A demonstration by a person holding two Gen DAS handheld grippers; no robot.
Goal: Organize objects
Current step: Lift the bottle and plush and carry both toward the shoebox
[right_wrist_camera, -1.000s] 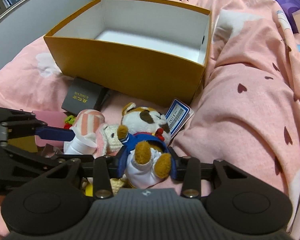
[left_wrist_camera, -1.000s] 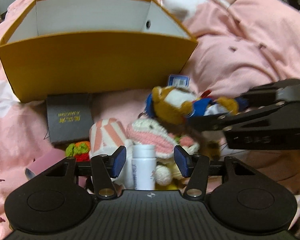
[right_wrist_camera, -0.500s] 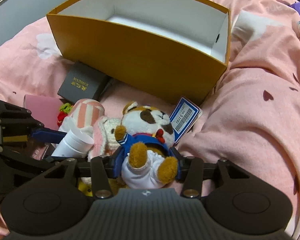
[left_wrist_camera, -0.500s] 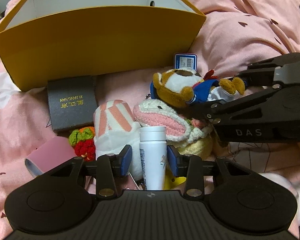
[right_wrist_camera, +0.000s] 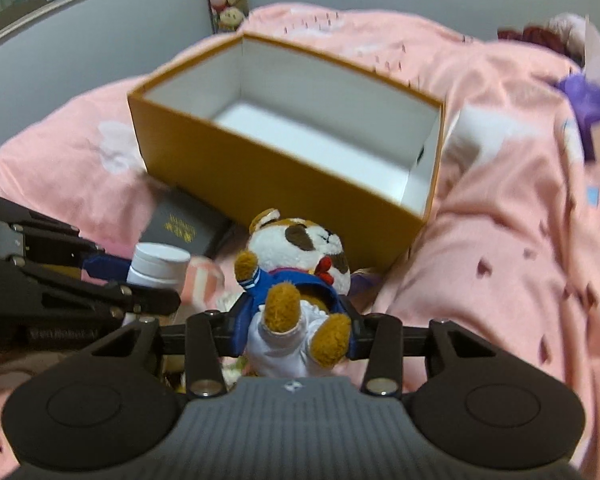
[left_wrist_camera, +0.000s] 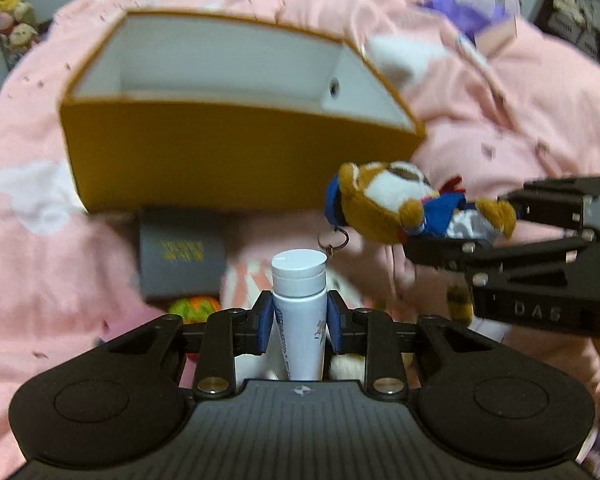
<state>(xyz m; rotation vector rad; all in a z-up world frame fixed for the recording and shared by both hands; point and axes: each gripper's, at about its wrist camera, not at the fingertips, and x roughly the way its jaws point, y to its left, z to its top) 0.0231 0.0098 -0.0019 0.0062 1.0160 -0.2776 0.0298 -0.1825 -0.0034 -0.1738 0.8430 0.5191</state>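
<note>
Between the blue pads of the left tool [left_wrist_camera: 299, 322], whose jaws are closing, a white bottle [left_wrist_camera: 299, 304] is pinched at mid-body; rigid and smooth, it may slip unless gripped below the cap. A soft, light plush dog [right_wrist_camera: 296, 280] is squeezed at its waist by the right tool [right_wrist_camera: 296, 338], jaws closing. Both are held clear of the pink bed [right_wrist_camera: 500, 240], near the open orange box [right_wrist_camera: 260, 176].

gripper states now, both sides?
Left gripper: jaws closing on the white bottle, pads against its sides.
Right gripper: closing on the plush toy, gripped at its lower body.
</note>
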